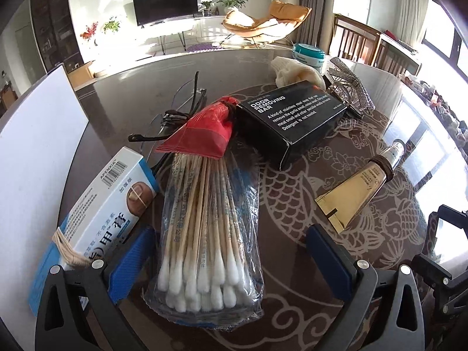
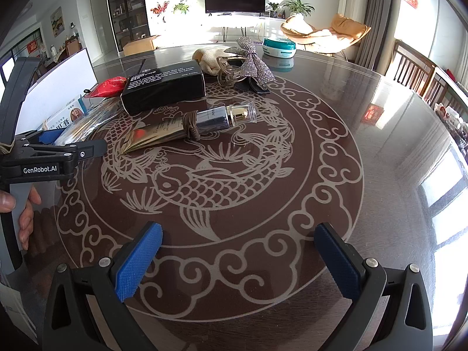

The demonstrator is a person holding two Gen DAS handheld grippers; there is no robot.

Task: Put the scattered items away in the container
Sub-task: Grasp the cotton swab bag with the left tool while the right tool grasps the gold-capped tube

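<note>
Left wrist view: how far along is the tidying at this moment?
Nothing looks put away. The white container stands at the table's left edge; its inside is hidden. In hand: the left tool is open around the cotton swab bag, not closed on it. The right tool hangs open over bare table. Left: black box, gold tube, blue-white box, bow clip, teal jar.

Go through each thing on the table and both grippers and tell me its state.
Left gripper: open, straddling the swab bag.
Right gripper: open, empty.
Swab bag: lying flat.
Black box: closed, lying flat.
Gold tube: capped, lying down.
Teal jar: lid on, upright.
</note>
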